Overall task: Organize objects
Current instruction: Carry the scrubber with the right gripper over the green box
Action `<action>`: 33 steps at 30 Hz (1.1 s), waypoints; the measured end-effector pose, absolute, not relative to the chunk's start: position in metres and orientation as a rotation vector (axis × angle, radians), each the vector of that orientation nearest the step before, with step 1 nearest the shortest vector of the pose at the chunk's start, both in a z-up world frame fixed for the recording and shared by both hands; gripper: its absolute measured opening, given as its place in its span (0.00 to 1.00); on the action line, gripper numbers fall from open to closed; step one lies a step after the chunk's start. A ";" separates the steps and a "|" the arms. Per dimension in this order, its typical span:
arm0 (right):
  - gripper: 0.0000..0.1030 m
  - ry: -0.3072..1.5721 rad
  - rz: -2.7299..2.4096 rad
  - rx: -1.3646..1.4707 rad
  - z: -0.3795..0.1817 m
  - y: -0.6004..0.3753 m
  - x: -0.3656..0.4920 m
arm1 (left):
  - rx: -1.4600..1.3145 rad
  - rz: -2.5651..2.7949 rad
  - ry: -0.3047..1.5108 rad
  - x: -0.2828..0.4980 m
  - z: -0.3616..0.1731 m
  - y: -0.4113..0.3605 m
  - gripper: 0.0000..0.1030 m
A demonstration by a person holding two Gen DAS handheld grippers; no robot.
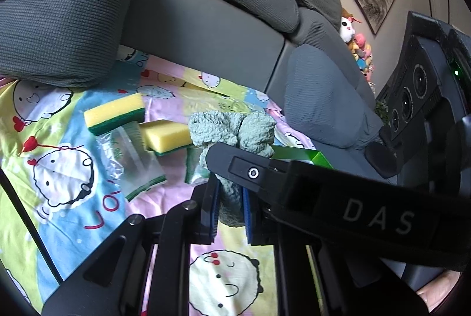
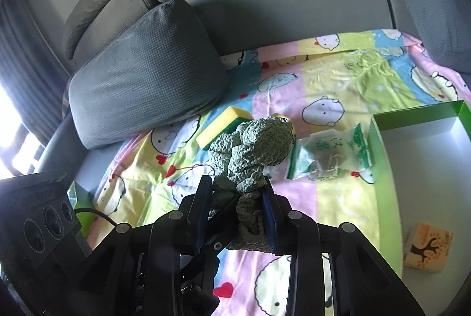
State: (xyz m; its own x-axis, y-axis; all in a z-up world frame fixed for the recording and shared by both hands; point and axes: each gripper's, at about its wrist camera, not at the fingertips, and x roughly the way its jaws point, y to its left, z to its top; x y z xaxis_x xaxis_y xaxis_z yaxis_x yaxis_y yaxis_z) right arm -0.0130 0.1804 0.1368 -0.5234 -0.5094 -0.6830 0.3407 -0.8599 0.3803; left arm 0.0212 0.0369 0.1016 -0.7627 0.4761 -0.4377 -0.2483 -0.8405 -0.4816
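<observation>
The green cloth (image 2: 259, 145) is hanging bunched above the cartoon sheet (image 2: 338, 192), soft, light and floppy, so we are pinching it at its gathered neck. Our right gripper (image 2: 237, 198) and left gripper (image 1: 231, 198) are both clamping it, angling downward.

Right gripper (image 2: 238, 189) clamps the green cloth (image 2: 253, 148); green box (image 2: 418, 115) right.

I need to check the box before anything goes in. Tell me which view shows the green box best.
The right wrist view: the green box lies open at the right edge, its white inside visible and nothing in it. The left wrist view shows only a green sliver behind the right gripper.
</observation>
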 end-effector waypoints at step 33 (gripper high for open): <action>0.34 -0.576 -2.628 1.023 0.166 0.282 -0.009 | -0.724 2.330 -0.273 -0.010 0.130 0.131 0.09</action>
State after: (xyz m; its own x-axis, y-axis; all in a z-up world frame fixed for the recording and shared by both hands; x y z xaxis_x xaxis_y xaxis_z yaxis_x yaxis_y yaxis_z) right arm -0.0091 0.2823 0.1657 -0.7174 -0.3776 -0.5855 0.0982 -0.8868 0.4516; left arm -0.0101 0.1306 0.1304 -0.6195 0.6593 -0.4262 -0.5429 -0.7519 -0.3740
